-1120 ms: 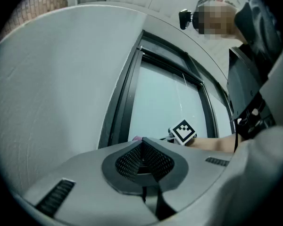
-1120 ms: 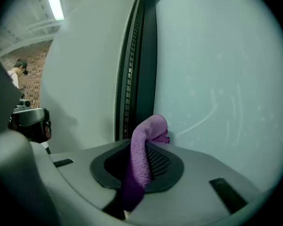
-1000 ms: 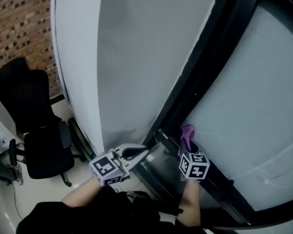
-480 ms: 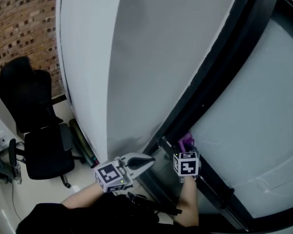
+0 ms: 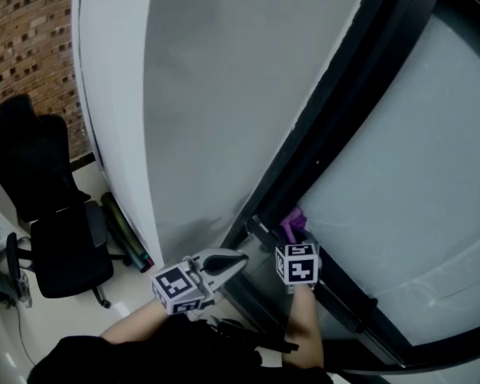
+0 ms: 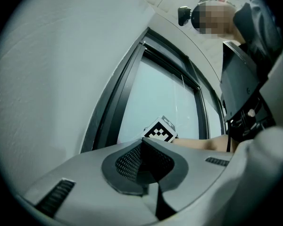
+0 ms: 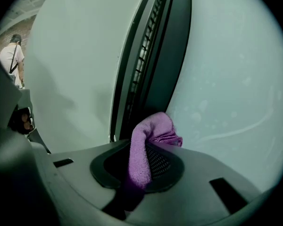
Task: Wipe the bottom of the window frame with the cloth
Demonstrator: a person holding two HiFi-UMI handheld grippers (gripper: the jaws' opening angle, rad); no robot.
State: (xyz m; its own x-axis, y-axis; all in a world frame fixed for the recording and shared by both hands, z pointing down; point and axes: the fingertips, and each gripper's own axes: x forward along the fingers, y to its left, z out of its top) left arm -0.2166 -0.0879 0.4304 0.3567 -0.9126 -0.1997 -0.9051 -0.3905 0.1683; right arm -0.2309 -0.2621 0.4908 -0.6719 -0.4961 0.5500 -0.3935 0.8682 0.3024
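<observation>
A purple cloth [image 7: 148,145] is pinched in my right gripper [image 7: 144,157], which is shut on it. In the head view the purple cloth [image 5: 292,224] pokes out beyond the right gripper [image 5: 294,242] and rests against the dark window frame [image 5: 336,126] at its lower left corner, beside the frosted pane [image 5: 416,166]. My left gripper [image 5: 236,260] hangs a little left of the frame, shut with nothing between its jaws. In the left gripper view its jaws [image 6: 146,171] meet, with the right gripper's marker cube [image 6: 159,130] beyond.
A white wall panel [image 5: 224,94] runs along the left of the frame. A black office chair [image 5: 52,230] stands on the floor at lower left, before a brick wall [image 5: 28,46]. A dark roll [image 5: 122,232] leans by the wall base.
My right gripper has slid the cloth along the frame toward its left corner. The left gripper stayed close beside it, still shut.
</observation>
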